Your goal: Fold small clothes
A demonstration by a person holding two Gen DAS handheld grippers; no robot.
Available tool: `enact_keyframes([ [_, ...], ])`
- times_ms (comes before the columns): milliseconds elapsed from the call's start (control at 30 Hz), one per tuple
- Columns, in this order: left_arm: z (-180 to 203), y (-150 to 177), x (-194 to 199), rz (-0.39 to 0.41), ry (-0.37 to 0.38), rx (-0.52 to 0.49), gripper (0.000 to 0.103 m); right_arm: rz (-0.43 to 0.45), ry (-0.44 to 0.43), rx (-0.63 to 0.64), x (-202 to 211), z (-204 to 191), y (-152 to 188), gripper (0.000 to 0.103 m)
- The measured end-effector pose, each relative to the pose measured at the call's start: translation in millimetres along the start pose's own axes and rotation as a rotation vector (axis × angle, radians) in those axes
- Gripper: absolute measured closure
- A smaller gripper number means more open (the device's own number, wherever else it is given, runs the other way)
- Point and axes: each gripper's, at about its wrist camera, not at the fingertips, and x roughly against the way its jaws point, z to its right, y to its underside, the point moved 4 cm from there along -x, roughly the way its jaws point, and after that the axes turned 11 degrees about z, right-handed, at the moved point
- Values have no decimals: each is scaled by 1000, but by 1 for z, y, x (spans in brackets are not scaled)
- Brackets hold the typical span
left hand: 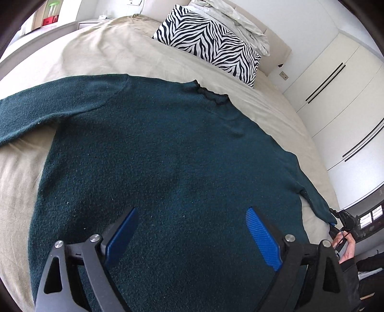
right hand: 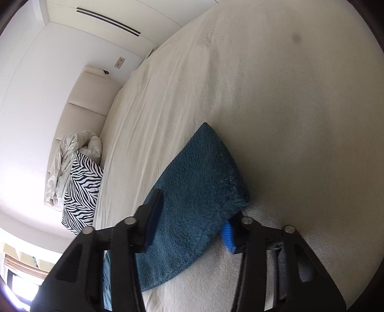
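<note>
A dark teal sweater (left hand: pixel 156 148) lies flat on a beige bed sheet (left hand: pixel 96 52), collar toward the pillows, both sleeves spread out. My left gripper (left hand: pixel 192 210) hangs over the sweater's lower body, open, with only the knit below its blue pads (left hand: pixel 262 237). At the far right, a hand (left hand: pixel 345 247) holds my right gripper (left hand: pixel 336 222) at the cuff of the right sleeve. In the right wrist view the sleeve end (right hand: pixel 199 182) fills the gap of my right gripper (right hand: pixel 192 211). One pad lies on the sleeve's left edge, and the other pad sits partly under its right edge.
A zebra-print pillow (left hand: pixel 211 43) and a crumpled white duvet (left hand: pixel 237 19) lie at the head of the bed against a padded headboard (right hand: pixel 88 96). White wardrobe doors (left hand: pixel 336 84) stand along the right side. Bare sheet (right hand: pixel 288 96) stretches beyond the sleeve.
</note>
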Motion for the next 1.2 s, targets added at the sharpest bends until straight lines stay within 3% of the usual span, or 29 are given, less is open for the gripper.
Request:
enact_keyframes([
  [133, -6, -2, -2, -5, 12, 27, 11, -7, -19, 122, -4, -36, 6, 85],
  [300, -3, -9, -5, -7, 64, 57, 11, -37, -109, 398, 2, -139, 62, 91],
  [467, 5, -24, -11, -15, 140, 115, 10, -127, -248, 763, 12, -252, 194, 93],
  [567, 12, -31, -17, -29, 175, 138, 7, -165, -300, 953, 15, -289, 280, 93],
  [667, 16, -37, -28, -61, 261, 219, 6, -197, -302, 1134, 12, -304, 359, 94],
  [767, 21, -41, -43, -104, 299, 286, 5, -210, -305, 1223, 10, -308, 405, 94],
  [833, 30, -41, -55, -149, 343, 314, 5, -191, -302, 1274, 26, -288, 429, 94],
  [933, 43, -39, -74, -237, 429, 389, 4, -164, -296, 1298, 45, -270, 444, 94],
  [1133, 53, -37, -112, -350, 469, 466, 7, -101, -332, 1330, 67, -262, 438, 94],
  [1200, 57, -40, -119, -362, 479, 467, 26, -93, -342, 1342, 74, -262, 440, 94],
])
